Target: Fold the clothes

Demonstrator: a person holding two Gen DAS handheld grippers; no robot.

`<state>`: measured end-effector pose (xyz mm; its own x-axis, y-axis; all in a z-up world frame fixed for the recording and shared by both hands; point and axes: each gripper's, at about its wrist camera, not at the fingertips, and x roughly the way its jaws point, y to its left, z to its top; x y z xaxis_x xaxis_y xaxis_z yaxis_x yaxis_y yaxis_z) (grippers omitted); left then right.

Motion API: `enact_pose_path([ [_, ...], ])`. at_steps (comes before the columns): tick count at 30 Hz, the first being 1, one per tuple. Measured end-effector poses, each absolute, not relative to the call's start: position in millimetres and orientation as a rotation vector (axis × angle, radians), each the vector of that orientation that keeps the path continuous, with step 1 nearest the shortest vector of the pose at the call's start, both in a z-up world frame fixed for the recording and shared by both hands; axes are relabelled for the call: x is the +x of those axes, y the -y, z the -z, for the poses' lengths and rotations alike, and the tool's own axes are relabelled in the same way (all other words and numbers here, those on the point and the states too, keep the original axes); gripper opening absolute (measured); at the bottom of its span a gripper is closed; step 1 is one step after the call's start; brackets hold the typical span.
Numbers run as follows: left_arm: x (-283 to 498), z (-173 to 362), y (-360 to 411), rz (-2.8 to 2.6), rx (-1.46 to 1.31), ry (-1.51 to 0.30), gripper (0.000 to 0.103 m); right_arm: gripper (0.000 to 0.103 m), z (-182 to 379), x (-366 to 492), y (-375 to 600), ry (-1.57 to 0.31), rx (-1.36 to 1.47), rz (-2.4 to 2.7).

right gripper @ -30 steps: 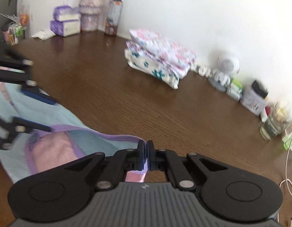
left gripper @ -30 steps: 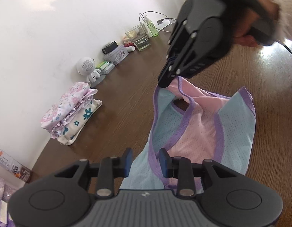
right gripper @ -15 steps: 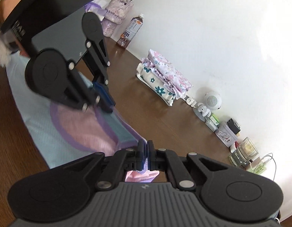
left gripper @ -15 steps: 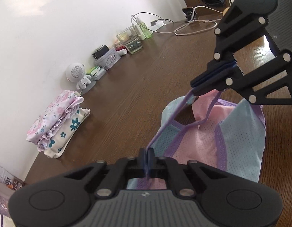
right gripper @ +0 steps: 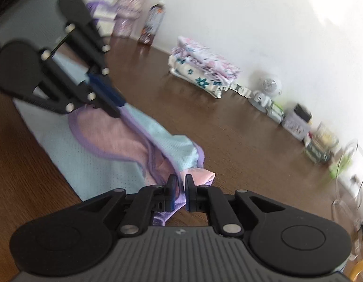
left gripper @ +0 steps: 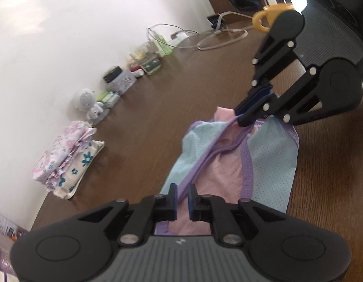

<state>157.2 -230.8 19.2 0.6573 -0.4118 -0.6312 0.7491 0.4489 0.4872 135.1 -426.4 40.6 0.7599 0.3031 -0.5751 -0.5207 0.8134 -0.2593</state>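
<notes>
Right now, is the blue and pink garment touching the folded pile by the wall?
Apart. The left wrist view shows bare table between the garment and the folded pile.

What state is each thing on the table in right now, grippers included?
Left gripper: jaws slightly apart around the purple trim.
Right gripper: jaws slightly apart around the purple trim.
Pastel garment: spread loosely on the table, unfolded.
Floral clothes: folded and stacked by the wall.
Bottle: upright.
Cable: lying in loose loops.
</notes>
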Motion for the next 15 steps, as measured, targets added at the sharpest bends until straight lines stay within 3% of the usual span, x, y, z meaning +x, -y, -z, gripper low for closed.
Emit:
enact_pose_path([
  [6,169.0,-36.1,201.4,0.665,0.689,-0.483,0.021,0.016,-66.1,138.0,455.0,-0.517,-0.124,-0.507],
  [15,191.1,-7.3,193.6,0.615,0.666,-0.577,0.016,0.014,-38.3,156.3,423.1,-0.603,-0.217,-0.472],
])
